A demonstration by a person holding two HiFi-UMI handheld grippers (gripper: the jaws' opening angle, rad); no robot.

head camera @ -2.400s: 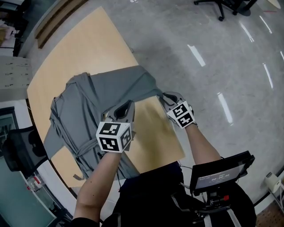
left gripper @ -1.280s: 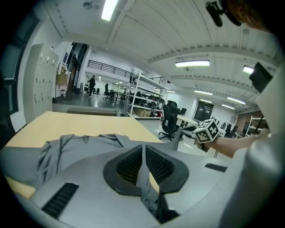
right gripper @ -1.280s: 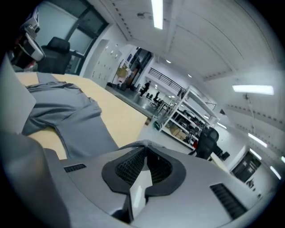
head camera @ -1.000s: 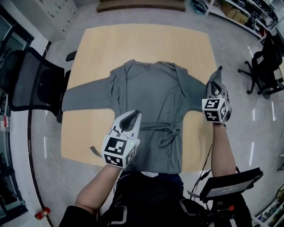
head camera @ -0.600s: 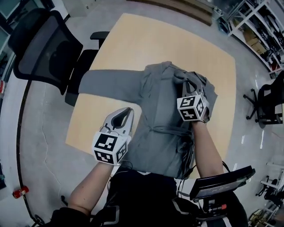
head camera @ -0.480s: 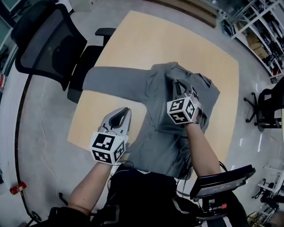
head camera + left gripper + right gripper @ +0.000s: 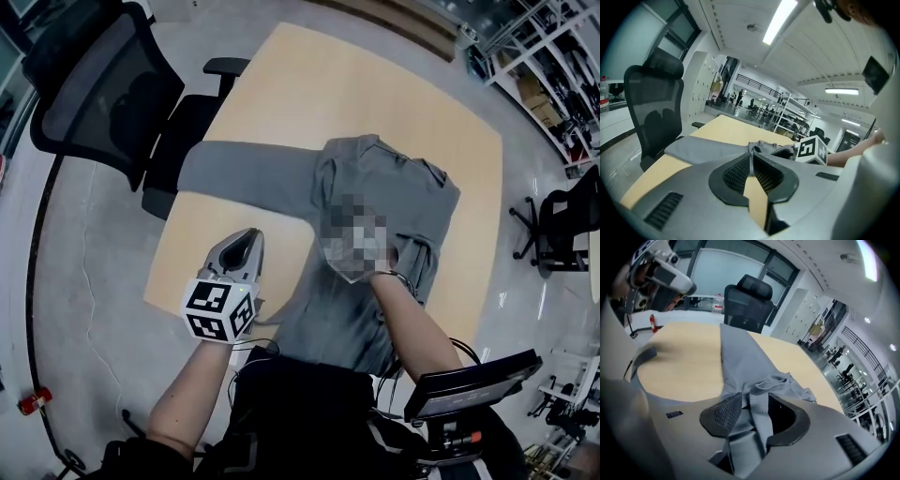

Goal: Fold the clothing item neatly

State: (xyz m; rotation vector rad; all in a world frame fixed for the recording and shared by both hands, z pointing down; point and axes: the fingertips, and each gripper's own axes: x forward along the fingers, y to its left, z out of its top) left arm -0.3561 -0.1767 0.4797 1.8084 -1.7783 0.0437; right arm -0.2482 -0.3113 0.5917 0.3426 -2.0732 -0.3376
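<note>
A grey long-sleeved garment (image 7: 394,202) lies on the light wooden table (image 7: 375,84). Its left sleeve (image 7: 244,173) stretches out flat; the right sleeve is folded over the body. My right gripper (image 7: 752,401) is over the garment's middle, covered by a blurred patch in the head view. Its jaws are opening, and a strip of the sleeve fabric (image 7: 759,413) lies loosely between them. My left gripper (image 7: 246,234) hovers over bare table left of the garment's hem, shut with nothing in it (image 7: 751,157). The left gripper view shows the right gripper's marker cube (image 7: 811,149).
A black office chair (image 7: 94,94) stands at the table's left side, another chair (image 7: 562,225) off to the right. A small screen (image 7: 469,382) sits at the person's waist. Shelving fills the far right corner. A loose belt end (image 7: 642,357) lies on the table.
My right gripper carried the right sleeve leftward from the outstretched position onto the garment's body, and its jaws have parted. My left gripper stayed shut beside the hem.
</note>
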